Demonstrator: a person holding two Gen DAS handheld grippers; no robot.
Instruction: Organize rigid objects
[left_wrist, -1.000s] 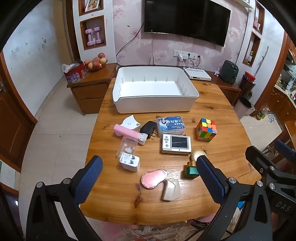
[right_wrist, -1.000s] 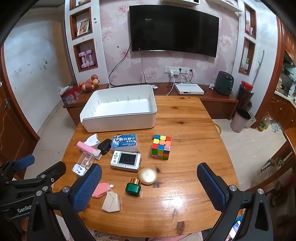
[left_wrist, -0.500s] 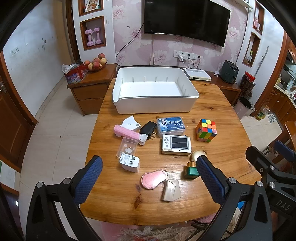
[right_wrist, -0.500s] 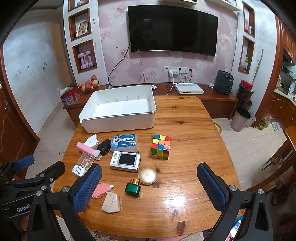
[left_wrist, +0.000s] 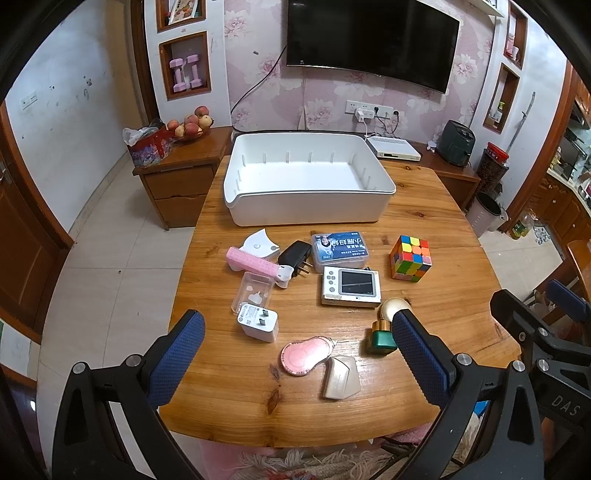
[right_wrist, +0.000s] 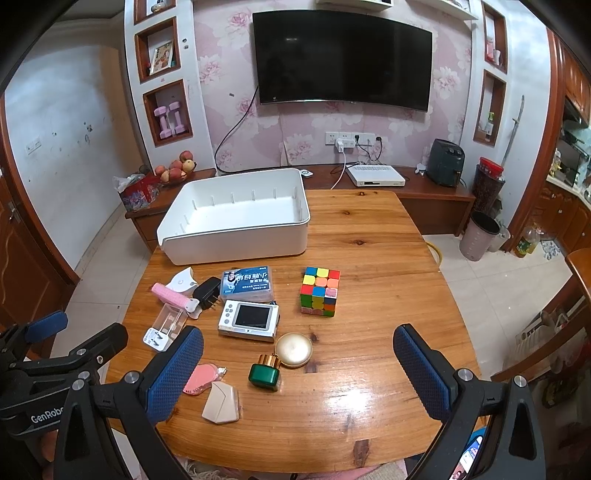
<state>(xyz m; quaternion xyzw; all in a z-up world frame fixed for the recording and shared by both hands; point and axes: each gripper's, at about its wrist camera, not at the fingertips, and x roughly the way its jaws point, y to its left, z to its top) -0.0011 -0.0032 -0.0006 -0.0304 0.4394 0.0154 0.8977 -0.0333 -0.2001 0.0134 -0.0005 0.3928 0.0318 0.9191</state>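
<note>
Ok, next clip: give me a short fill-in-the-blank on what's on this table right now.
1. The white bin holds ____ items.
2. The puzzle cube sits on the ____.
3. Both the left gripper and the right gripper have their jaws ____.
4. The green bottle lies beside a round ____ cap.

Missing words: no; table; open; gold

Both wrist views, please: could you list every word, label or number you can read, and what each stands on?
"GenRob", cut off at the frame edge: on the left gripper body, right wrist view.
"DAS": on the right gripper body, left wrist view.
Blue-labelled box: Chinese print, too blurred to read.
White charger: fine print, too small.
Nothing else is readable.
</note>
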